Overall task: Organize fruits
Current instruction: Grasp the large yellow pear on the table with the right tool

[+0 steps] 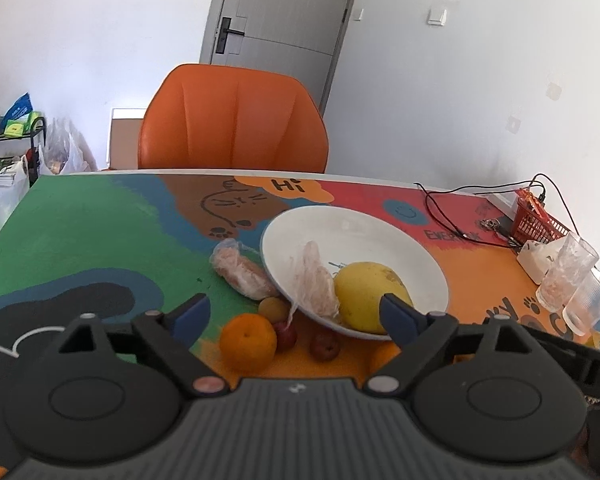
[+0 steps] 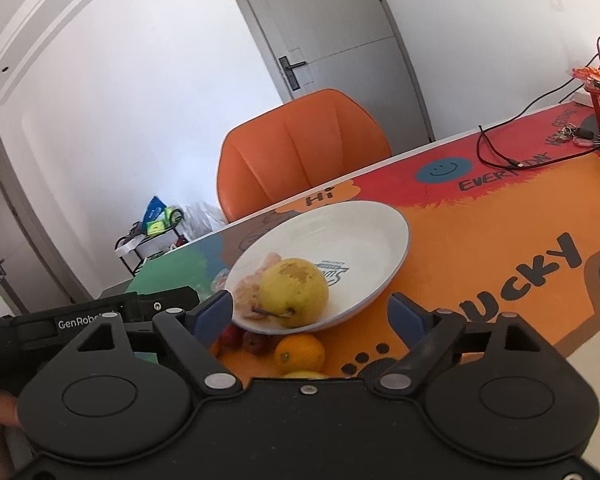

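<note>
left wrist view: the left claw is hanging released over loose fruit; the right claw is gaping empty too. a yellow pear is lying in the white shallow plate, mid-surface, bare colourful surface lying leftward.

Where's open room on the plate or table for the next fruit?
The far half of the white plate, beyond the yellow pear and wrapped fruit, is bare. So is the green mat left of it. The near rim is crowded: orange, small red fruits.
</note>
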Available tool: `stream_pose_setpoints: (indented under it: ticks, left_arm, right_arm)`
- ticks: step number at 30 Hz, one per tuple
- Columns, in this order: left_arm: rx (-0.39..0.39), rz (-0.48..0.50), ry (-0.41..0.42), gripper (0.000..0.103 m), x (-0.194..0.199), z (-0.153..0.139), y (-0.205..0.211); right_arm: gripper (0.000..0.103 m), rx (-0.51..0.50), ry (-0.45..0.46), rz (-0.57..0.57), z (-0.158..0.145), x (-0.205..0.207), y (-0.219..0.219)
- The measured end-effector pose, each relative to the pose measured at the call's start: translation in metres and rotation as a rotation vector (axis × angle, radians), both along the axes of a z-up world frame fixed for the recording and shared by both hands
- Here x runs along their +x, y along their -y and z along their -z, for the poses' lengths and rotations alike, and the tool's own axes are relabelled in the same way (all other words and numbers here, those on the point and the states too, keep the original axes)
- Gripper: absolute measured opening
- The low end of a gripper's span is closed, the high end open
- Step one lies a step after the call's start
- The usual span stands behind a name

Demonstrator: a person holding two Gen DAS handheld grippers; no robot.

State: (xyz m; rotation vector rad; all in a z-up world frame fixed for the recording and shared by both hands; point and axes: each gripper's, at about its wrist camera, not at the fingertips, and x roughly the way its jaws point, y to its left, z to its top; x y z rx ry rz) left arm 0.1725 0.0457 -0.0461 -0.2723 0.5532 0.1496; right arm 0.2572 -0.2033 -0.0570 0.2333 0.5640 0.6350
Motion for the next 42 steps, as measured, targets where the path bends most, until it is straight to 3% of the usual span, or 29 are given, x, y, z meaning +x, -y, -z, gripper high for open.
stream_pose_setpoints:
  ticks: [11,14,38,42]
  left_arm:
    - [-0.079,-0.013,0.003,0.092,-0.018,0.009,0.0]
    - [-0.049,-0.005,-0.003,0.092,-0.024,0.007,0.005]
    - [-0.021,0.049,0.01,0.092,-0.044,0.0,0.013]
    - [-0.057,0.019,-0.014,0.092,-0.037,0.005,0.005]
  right_arm:
    - [0.088,-0.04,0.004,-0.013,0.003,-0.019,0.009]
    - [0.094,-0.028,0.027,-0.008,-0.001,-0.028,0.015]
    - [0.101,-0.032,0.032,-0.014,-0.001,-0.06,0.037]
    - [0.102,-0.057,0.026,-0.032,0.005,-0.053,0.029]
